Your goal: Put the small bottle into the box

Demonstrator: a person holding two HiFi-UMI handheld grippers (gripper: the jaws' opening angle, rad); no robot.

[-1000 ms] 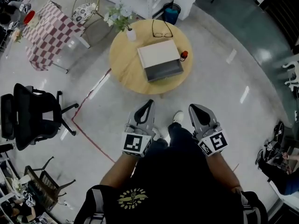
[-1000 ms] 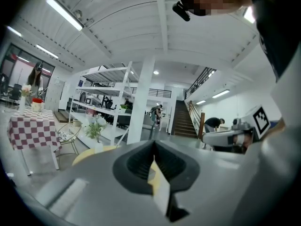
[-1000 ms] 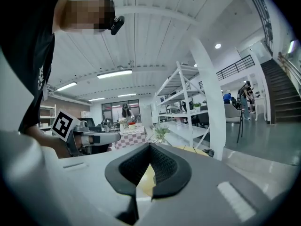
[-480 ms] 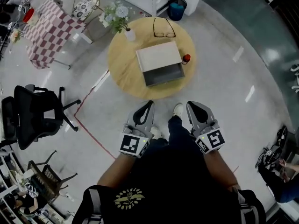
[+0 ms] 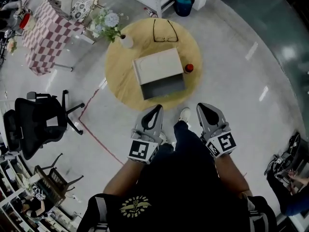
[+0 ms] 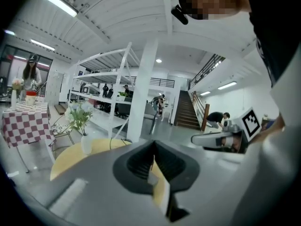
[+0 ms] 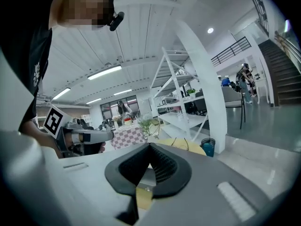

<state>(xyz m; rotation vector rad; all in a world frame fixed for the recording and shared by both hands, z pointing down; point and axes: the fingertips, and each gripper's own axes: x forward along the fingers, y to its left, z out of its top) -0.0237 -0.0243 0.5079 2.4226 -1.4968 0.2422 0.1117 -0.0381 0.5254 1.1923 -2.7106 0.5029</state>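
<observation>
A small bottle (image 5: 189,68) with a red cap stands on the round wooden table (image 5: 120,76), just right of the box (image 5: 158,73), which has a white top and a dark front. In the head view both grippers are held side by side over the floor, short of the table's near edge. My left gripper (image 5: 157,108) and my right gripper (image 5: 203,106) are both shut and hold nothing. In the left gripper view the jaws of the left gripper (image 6: 154,143) meet; the right gripper (image 7: 149,147) shows the same in its own view.
A vase of flowers (image 5: 126,41) and a pair of glasses (image 5: 164,31) also sit on the table. A black office chair (image 5: 38,122) stands at the left, a checked-cloth table (image 5: 41,30) at far left, a blue bin (image 5: 185,4) beyond. A red line (image 5: 96,139) runs across the floor.
The person has stepped towards the table, which now lies closer in the head view. Both shut grippers have moved forward with the body and sunk a little.
</observation>
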